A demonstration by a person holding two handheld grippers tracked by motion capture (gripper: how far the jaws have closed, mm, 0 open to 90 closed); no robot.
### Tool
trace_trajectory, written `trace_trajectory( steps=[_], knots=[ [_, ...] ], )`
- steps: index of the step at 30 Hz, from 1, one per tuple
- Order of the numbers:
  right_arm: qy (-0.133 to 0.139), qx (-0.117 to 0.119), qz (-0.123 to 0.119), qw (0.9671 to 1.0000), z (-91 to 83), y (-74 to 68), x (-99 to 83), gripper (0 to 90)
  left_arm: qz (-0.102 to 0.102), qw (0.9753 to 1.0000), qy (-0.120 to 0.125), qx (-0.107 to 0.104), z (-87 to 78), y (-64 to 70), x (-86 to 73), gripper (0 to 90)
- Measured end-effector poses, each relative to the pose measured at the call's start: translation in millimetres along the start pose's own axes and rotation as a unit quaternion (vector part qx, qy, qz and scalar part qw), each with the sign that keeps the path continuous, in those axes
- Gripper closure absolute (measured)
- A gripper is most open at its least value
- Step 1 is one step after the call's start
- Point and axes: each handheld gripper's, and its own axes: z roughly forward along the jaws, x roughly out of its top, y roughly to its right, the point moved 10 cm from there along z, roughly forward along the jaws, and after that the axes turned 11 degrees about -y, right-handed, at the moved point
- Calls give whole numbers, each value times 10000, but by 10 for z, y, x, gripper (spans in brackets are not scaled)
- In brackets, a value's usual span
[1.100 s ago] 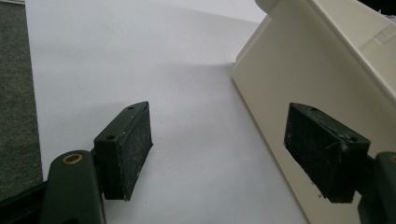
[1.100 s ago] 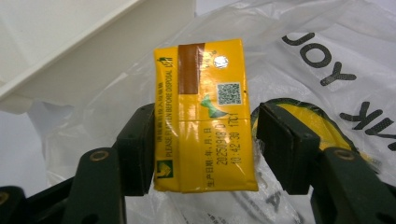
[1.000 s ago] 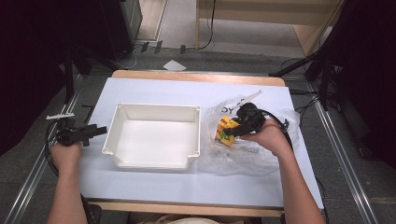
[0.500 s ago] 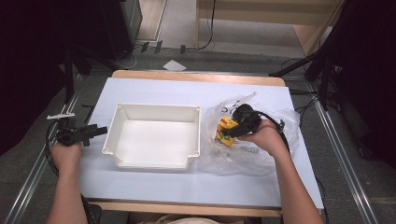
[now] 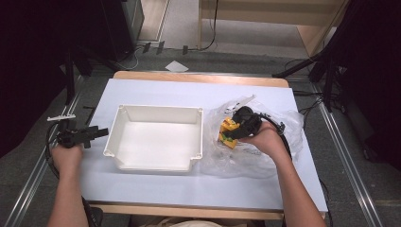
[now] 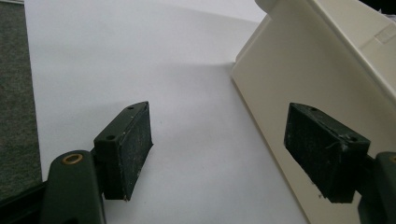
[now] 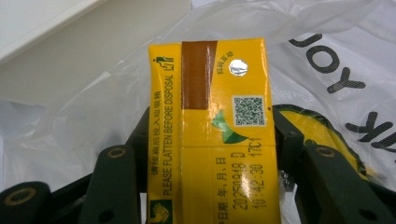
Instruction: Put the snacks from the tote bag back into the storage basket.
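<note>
A yellow drink carton point(image 7: 212, 130) sits clamped between the jaws of my right gripper point(image 7: 211, 140). From above, the carton point(image 5: 228, 130) and right gripper point(image 5: 235, 132) are over a crumpled clear plastic bag point(image 5: 279, 151), just right of the white bin point(image 5: 158, 163). My left gripper point(image 5: 101, 133) hovers open at the table's left edge, pointing toward the bin's left wall point(image 6: 322, 74). Nothing lies between the left gripper point(image 6: 219, 151) pads.
The white table top point(image 5: 156, 92) has bare room behind and in front of the bin. The bag carries black lettering point(image 7: 345, 70). Cables and black stands line the floor around the table point(image 5: 331, 75).
My right gripper has shifted slightly left toward the bin with the carton held. The left gripper has stayed in place.
</note>
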Motion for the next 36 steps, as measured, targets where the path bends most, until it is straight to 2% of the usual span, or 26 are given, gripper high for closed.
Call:
trace_trajectory(
  steps=[4, 19, 29, 33, 36],
  knots=[
    [-25, -41, -112, 9999, -4, -7, 2, 520, -7, 10000, 18, 6, -7, -2, 2, 245],
    [-103, 32, -133, 9999, -33, -18, 10, 523, -17, 10000, 36, -1, -12, -5, 2, 245],
    [-53, 59, -61, 9999, -146, -24, 28, 523, -14, 10000, 19, 6, -8, -5, -1, 245],
    [-4, 140, -34, 9999, -203, -26, 36, 523, 20, 10000, -15, 7, 1, 4, -1, 245],
    [26, 98, -15, 9999, -249, -25, 52, 523, 14, 10000, -25, 2, 9, 9, -3, 245]
  ],
)
